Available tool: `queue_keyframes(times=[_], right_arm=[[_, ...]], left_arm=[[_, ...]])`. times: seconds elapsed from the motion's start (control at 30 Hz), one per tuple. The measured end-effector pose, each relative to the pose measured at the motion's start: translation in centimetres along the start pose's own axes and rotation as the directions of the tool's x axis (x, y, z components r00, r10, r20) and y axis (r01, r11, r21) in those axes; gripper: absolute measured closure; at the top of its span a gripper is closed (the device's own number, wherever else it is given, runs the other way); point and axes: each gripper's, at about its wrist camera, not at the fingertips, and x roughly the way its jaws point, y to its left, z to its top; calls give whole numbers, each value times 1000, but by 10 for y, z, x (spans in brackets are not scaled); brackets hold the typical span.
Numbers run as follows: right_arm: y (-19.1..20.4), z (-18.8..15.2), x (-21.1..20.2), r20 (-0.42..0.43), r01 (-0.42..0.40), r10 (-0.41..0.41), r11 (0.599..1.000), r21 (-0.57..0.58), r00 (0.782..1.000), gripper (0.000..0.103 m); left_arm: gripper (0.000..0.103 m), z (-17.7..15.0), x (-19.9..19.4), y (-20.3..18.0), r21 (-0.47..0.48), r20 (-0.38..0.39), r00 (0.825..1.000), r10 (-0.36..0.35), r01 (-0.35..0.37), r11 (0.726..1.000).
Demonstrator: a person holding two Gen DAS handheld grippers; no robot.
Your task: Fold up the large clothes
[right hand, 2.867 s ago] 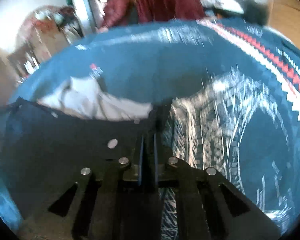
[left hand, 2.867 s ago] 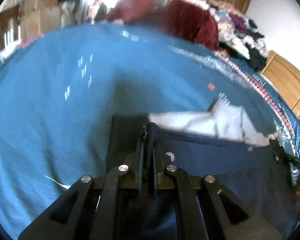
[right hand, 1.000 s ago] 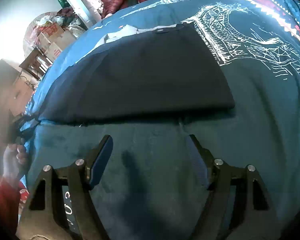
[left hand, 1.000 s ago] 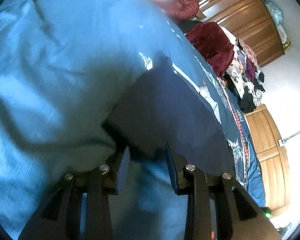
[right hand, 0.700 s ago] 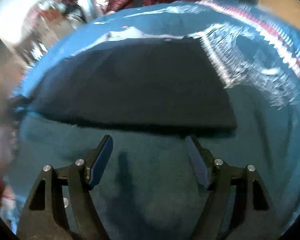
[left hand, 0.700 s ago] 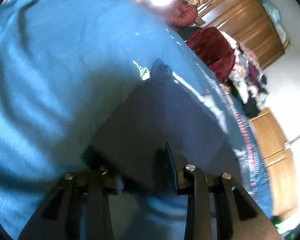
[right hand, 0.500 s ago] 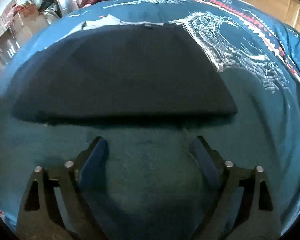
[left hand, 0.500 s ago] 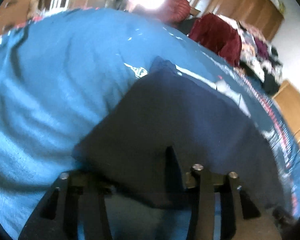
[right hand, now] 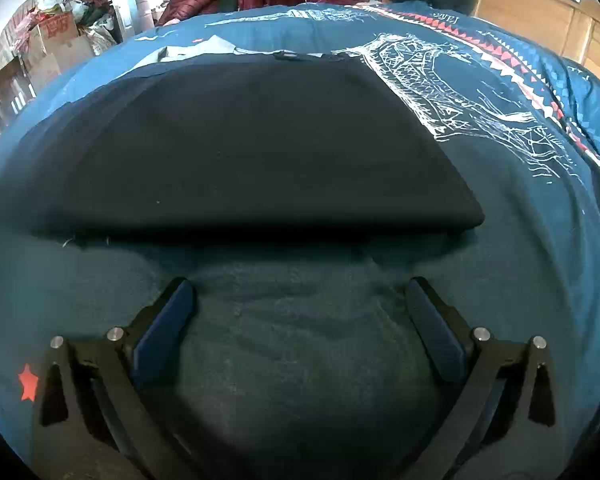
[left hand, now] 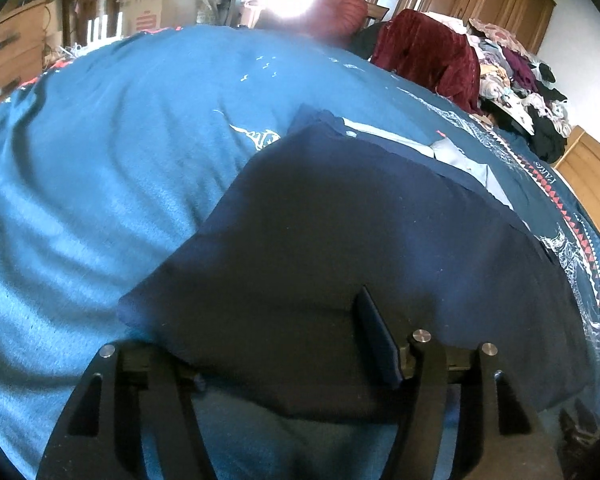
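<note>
Both of my tools are spread wide and hold nothing. My right tool (right hand: 298, 316) rests on the blue bedspread (right hand: 540, 264), just short of the near edge of the folded dark garment (right hand: 260, 152). My left tool (left hand: 268, 340) straddles the garment's near corner, one finger hidden beneath the cloth.

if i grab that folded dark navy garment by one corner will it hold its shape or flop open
Probably flop: the folded dark navy garment is thin cloth lying flat on the blue printed bedspread, so its layers would likely slide apart. It looks light, and both the left gripper and the right gripper are open near its front edge.
</note>
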Motion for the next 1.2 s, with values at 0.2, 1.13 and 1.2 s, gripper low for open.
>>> queue_keyframes(times=[0.2,1.13,1.2], right_arm=[[0,-1,-1,1,-5,5,1000,2,1000,0],[-3,0,-1,65,-59,58,998,19,996,0],[-3,1,-1,65,-60,59,998,20,996,0]], left_arm=[[35,0,0,1,0,-1,1000,-1,1,1000],[34,0,1,2,-2,-4,1000,-9,9,1000],[34,1,2,2,-1,-3,1000,-9,9,1000]])
